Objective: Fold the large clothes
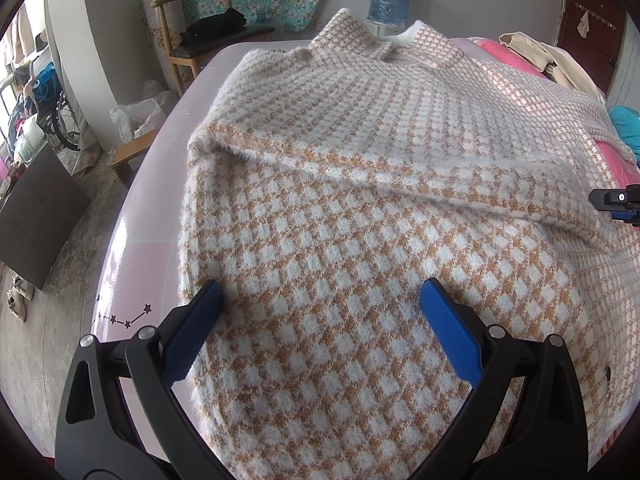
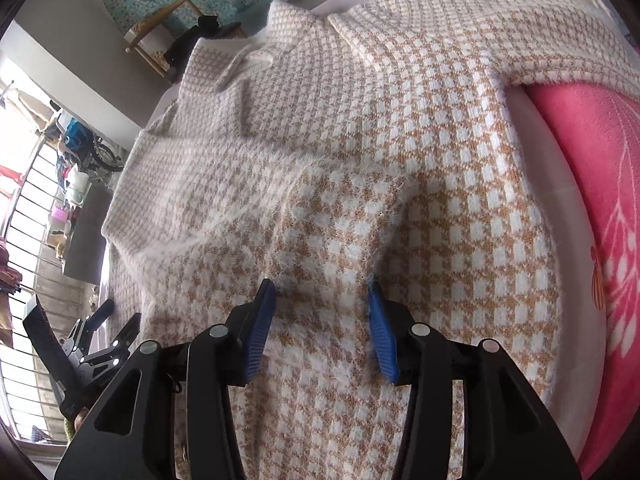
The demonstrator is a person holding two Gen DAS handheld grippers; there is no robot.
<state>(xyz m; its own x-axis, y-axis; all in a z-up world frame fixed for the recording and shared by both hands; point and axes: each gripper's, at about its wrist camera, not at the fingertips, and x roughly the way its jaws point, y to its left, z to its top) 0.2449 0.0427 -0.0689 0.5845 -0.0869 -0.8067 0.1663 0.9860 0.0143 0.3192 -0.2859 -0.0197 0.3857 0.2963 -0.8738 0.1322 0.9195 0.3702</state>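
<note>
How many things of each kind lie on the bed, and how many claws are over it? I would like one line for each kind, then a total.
Checked knit garment: 1
Pink blanket: 1
Beige cloth pile: 1
Teal cloth: 1
Claws: 2, left claw and right claw, both with jaws apart over the garment
Total: 6

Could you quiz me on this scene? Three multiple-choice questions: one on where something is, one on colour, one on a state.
1. Where does the sweater lie?
A. on the bed
B. on the chair
C. on the floor

2. What colour is the blanket beside it?
A. green
B. pink
C. black

3. How do the left gripper's jaws stand?
A. shut
B. clamped on a sleeve
C. wide open

Answers:
1 A, it is spread over the bed.
2 B, bright pink at the sweater's edge.
3 C, blue pads far apart over the knit.
</note>
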